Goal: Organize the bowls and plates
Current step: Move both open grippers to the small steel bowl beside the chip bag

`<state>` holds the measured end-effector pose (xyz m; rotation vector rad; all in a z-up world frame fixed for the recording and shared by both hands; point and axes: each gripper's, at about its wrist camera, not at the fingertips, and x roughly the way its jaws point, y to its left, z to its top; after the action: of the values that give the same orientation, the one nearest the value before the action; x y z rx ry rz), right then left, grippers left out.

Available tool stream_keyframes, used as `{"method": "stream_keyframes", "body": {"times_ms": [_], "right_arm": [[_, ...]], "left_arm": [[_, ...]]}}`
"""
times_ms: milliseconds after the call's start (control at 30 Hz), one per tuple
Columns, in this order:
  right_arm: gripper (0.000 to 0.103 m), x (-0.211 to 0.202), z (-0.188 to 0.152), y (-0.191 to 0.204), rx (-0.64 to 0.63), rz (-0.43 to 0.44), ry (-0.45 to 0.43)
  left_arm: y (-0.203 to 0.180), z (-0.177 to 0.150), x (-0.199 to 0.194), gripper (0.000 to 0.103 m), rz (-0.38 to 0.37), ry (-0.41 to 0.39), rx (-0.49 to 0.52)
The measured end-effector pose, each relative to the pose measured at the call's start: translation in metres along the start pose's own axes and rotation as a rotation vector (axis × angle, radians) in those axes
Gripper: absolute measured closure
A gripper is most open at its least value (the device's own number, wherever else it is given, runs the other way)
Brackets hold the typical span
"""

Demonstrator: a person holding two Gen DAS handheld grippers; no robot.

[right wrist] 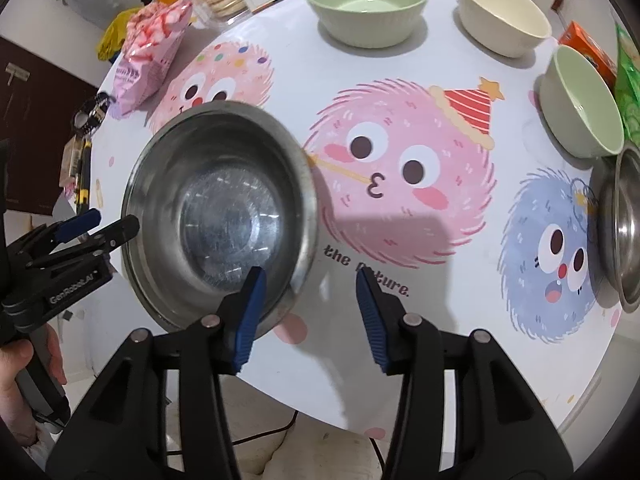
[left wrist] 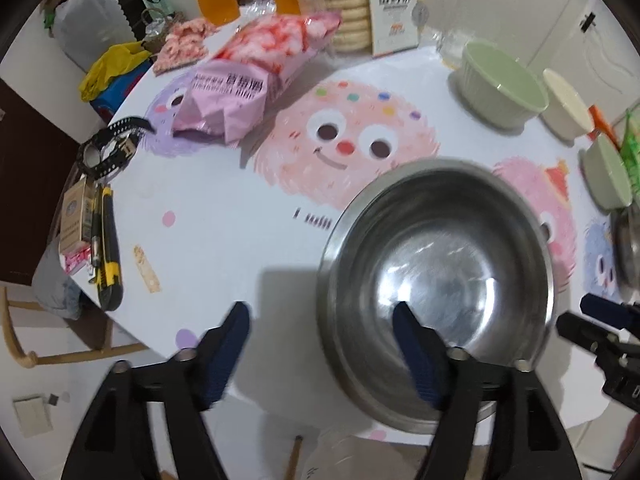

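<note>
Steel bowl (left wrist: 436,280), round, shiny, scuffed inside, empty, is sitting near the front edge of the round table (left wrist: 224,216) w/ its glossy cartoon-print top. Left gripper (left wrist: 320,320) is hanging spread wide, one finger over the bowl's inside, other outside, pads not pressing. Right gripper (right wrist: 308,280) is also spread, straddling the rim, no grip. Ribbed green bowl (right wrist: 366,4), cream bowl (right wrist: 502,14), smaller green bowl (right wrist: 584,104) are sitting empty at the back; pink snack bag (left wrist: 248,76) is lying far left.

Black handheld left gripper (left wrist: 320,322) and right gripper (right wrist: 309,280) with ribbed blue fingers (right wrist: 250,312), silver pivot screws and white "GenRobot.AI" lettering.
</note>
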<state>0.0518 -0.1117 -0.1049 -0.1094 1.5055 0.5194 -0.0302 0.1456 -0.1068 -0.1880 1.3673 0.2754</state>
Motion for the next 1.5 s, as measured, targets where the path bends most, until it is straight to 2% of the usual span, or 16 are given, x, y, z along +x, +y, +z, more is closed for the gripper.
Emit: {"method": "stream_keyframes", "body": {"times_ms": [33, 67, 167, 233, 267, 467, 767, 900, 1300, 1500], "right_arm": [[0.027, -0.002, 0.000, -0.004, 0.017, 0.010, -0.003], [0.024, -0.004, -0.001, -0.009, 0.036, 0.025, -0.008], [0.023, -0.010, -0.003, -0.021, 0.066, 0.025, -0.023], [0.021, -0.013, -0.003, -0.027, 0.078, 0.015, -0.032], [0.020, -0.016, -0.004, -0.031, 0.086, 0.007, -0.043], [0.015, -0.035, -0.010, -0.050, 0.078, -0.077, -0.120], [0.012, -0.055, -0.025, -0.093, 0.156, -0.126, -0.177], [0.001, -0.065, -0.032, -0.113, 0.198, -0.136, -0.197], [0.001, -0.091, -0.054, -0.184, 0.319, -0.177, -0.249], [0.001, -0.104, -0.060, -0.224, 0.370, -0.192, -0.256]], "left_arm": [[-0.003, 0.002, -0.003, 0.015, -0.008, -0.013, 0.003], [-0.006, 0.004, -0.005, 0.015, -0.020, -0.020, 0.007], [-0.021, 0.009, -0.008, 0.010, -0.059, -0.018, 0.033], [-0.033, 0.012, -0.010, 0.001, -0.070, -0.028, 0.061], [-0.041, 0.013, -0.012, 0.000, -0.076, -0.034, 0.079], [-0.082, 0.021, -0.016, 0.000, -0.103, -0.037, 0.158], [-0.136, 0.028, -0.021, 0.000, -0.129, -0.049, 0.245], [-0.163, 0.030, -0.025, 0.000, -0.143, -0.059, 0.292], [-0.254, 0.030, -0.031, 0.000, -0.198, -0.060, 0.409], [-0.296, 0.030, -0.028, 0.000, -0.234, -0.032, 0.428]]}}
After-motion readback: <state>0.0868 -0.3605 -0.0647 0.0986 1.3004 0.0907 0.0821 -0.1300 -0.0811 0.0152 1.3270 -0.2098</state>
